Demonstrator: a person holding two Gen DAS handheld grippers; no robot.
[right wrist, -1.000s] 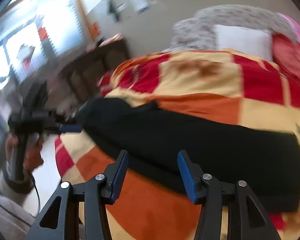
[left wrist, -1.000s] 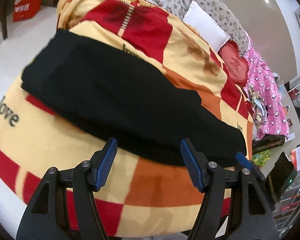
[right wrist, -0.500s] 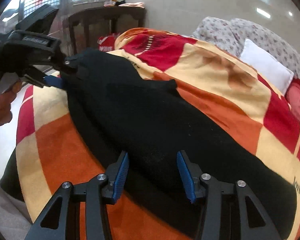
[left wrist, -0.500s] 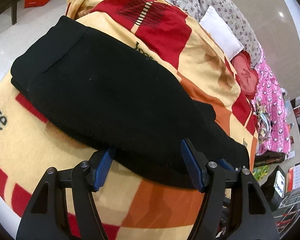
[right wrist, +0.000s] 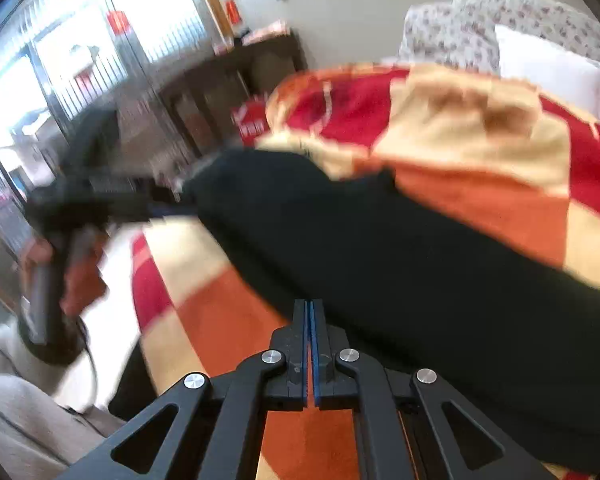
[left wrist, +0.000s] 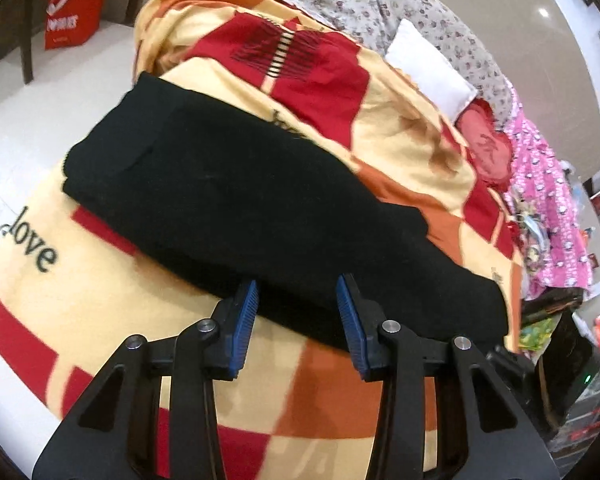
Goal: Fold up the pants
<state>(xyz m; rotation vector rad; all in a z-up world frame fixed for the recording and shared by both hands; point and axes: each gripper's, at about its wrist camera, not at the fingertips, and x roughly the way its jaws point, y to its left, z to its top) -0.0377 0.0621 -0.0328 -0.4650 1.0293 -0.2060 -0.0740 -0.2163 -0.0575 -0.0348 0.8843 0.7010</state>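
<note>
The black pants [left wrist: 260, 208] are lying folded lengthwise across the checked blanket [left wrist: 380, 140] on the bed. The left gripper [left wrist: 296, 312] is tilting down at their near edge, its jaws partly apart and just narrowing, fabric edge between them, pads not visibly pressing. The right gripper [right wrist: 309, 312] is sitting with jaws fully together at the pants' edge; whether cloth is pinched I cannot tell.

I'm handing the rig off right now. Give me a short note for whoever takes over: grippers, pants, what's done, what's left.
Left gripper: jaws have just been closing, still apart, straddling the near edge of the black pants; no grip yet.
Right gripper: jaws have just closed and stand shut at the pants' near edge; whether cloth is pinched cannot be told.
Pants: lying lengthwise across the checked blanket on the bed, apparently already doubled leg on leg.
Left: finish both grips, lift the edge, fold over.
</note>
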